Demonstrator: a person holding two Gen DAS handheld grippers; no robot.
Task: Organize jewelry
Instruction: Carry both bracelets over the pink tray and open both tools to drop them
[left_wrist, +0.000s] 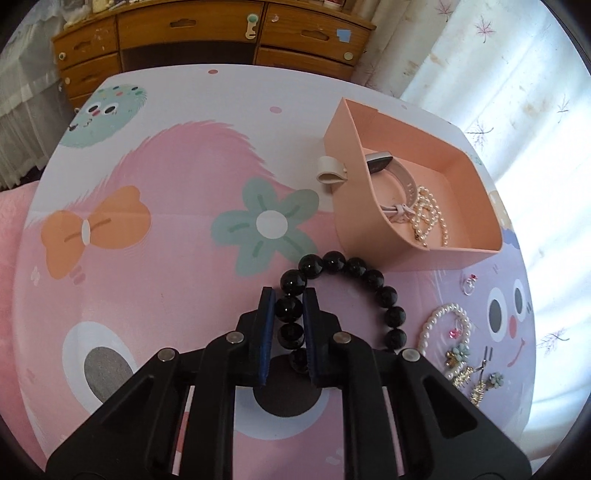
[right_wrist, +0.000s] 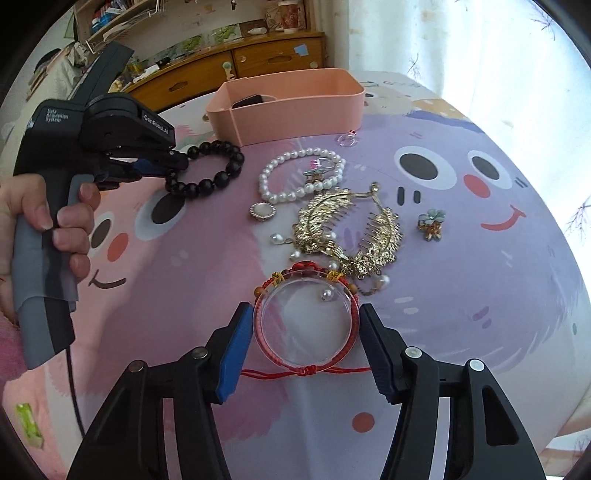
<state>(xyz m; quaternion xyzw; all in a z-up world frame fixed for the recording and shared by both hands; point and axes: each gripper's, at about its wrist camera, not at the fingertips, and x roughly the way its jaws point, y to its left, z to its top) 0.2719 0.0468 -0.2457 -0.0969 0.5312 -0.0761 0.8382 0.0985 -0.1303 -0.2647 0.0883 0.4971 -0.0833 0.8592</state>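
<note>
While your left gripper (left_wrist: 289, 308) pinches one bead of the black bracelet (left_wrist: 345, 291) between its pads, the rest of the loop lies on the mat (left_wrist: 177, 258), just short of the pink box (left_wrist: 354, 206). That box holds a watch (left_wrist: 391, 177) and pearl strand (left_wrist: 430, 214). Your right gripper (right_wrist: 306, 325) stands wide apart, its pads flanking the red bracelet (right_wrist: 306, 365) on its clear disc (right_wrist: 304, 325) without clearly pressing it. Beyond lie gold combs (right_wrist: 347, 229), a pearl bracelet (right_wrist: 295, 177) and a flower earring (right_wrist: 432, 221).
</note>
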